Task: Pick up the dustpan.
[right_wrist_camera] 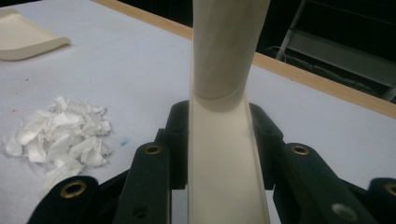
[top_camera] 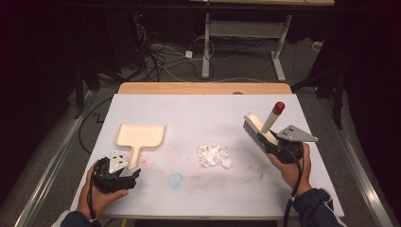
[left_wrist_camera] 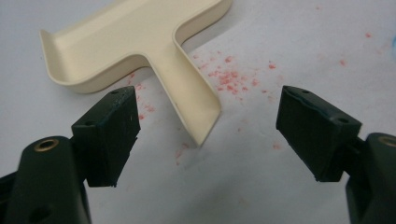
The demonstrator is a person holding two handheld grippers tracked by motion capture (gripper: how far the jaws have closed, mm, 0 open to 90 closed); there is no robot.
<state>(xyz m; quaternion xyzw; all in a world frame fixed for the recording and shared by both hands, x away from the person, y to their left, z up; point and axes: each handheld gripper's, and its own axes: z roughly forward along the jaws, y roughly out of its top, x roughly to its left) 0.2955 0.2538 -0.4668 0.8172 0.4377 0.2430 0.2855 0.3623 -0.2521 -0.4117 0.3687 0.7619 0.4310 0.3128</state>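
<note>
Your left hand [top_camera: 101,191] sits low at the bottom left of the high view, gripping the left gripper [top_camera: 124,174], whose jaws stand wide apart with nothing between them and point toward the frame's middle. Over at centre right, your right hand [top_camera: 292,165] holds the right gripper [top_camera: 270,143] higher up, forearm and dark sleeve coming in from the bottom edge. In the right gripper view its jaws are clamped tight on the brush [right_wrist_camera: 224,140], pressing its cream body from both sides.

Lab: floor cables [top_camera: 161,59], dark curtains [top_camera: 373,56]
</note>
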